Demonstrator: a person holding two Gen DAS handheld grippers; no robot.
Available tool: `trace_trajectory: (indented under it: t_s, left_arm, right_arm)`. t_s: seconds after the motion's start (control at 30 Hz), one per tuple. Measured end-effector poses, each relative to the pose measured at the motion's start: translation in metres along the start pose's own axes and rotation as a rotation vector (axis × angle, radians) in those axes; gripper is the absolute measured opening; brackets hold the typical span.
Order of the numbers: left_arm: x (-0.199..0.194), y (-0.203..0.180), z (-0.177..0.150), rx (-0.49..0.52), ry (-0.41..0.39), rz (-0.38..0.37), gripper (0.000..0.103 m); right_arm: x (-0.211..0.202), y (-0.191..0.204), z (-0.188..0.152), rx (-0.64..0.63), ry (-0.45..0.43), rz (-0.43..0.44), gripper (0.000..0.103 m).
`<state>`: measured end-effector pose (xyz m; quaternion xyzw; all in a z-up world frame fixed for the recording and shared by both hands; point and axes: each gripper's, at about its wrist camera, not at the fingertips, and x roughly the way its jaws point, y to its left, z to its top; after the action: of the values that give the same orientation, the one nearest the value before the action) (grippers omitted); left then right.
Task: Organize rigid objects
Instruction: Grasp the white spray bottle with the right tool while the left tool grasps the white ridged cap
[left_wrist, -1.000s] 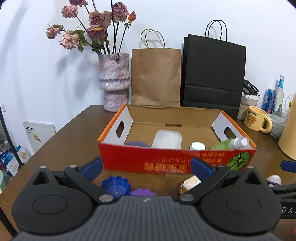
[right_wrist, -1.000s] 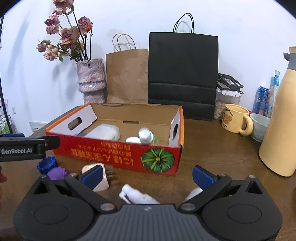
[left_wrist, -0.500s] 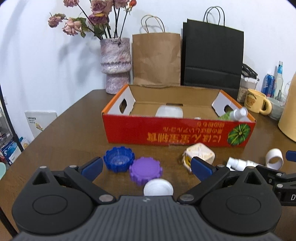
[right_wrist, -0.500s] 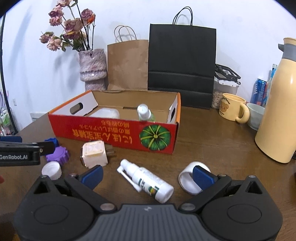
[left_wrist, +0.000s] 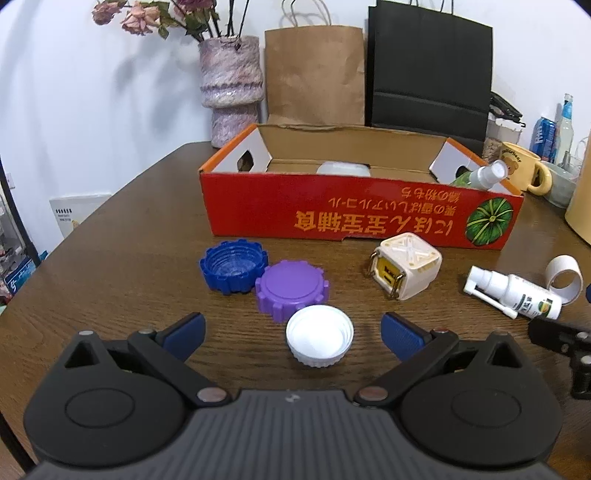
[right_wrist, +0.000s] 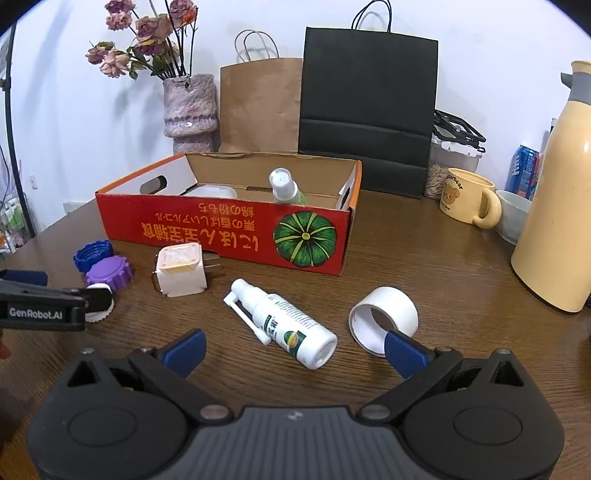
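A red cardboard box (left_wrist: 362, 218) (right_wrist: 221, 229) stands open on the brown table, with a green spray bottle (right_wrist: 286, 190) and a clear tub (left_wrist: 343, 169) inside. In front of it lie a blue cap (left_wrist: 233, 265), a purple cap (left_wrist: 291, 288), a white cap (left_wrist: 320, 339), a cream plug adapter (left_wrist: 406, 271) (right_wrist: 181, 271), a white spray bottle (right_wrist: 284, 323) (left_wrist: 513, 291) and a white tape roll (right_wrist: 384, 317). My left gripper (left_wrist: 291, 332) is open around the white cap. My right gripper (right_wrist: 295, 349) is open just behind the white spray bottle.
At the back stand a vase of dried roses (left_wrist: 231, 88), a brown paper bag (left_wrist: 314, 74) and a black bag (right_wrist: 367, 110). A yellow mug (right_wrist: 469, 201), a bowl, cans and a tall cream flask (right_wrist: 557, 192) crowd the right side.
Both grippers have drawn back from the box and tilted down, so the loose items in front of it now show. The left fingers now flank the white cap.
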<state>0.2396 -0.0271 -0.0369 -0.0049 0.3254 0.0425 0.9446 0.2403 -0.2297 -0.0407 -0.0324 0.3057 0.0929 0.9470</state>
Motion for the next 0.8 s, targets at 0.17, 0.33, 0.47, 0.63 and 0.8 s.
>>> trace_trajectory:
  t_s: [0.17,0.33,0.47,0.63,0.8]
  left_arm:
    - [0.007,-0.002,-0.003,0.006,0.019,0.015,0.103]
    - [0.011,-0.004,-0.005,0.015,0.034,0.022,0.103]
    - [0.014,-0.003,-0.006,0.008,0.046,0.022,0.103]
    - [0.016,-0.003,-0.006,0.005,0.052,0.026,0.103]
    - [0.017,-0.003,-0.006,-0.001,0.049,0.026,0.103]
  right_arm:
    - [0.005,-0.004,0.0,-0.015,-0.009,0.016,0.103]
    - [0.014,-0.011,0.001,-0.006,0.001,0.058,0.103]
    - [0.024,-0.009,0.004,-0.046,-0.002,0.037,0.103]
    - [0.041,-0.004,0.007,-0.077,0.028,0.074,0.087]
    - [0.045,0.001,0.008,-0.087,0.018,0.093,0.047]
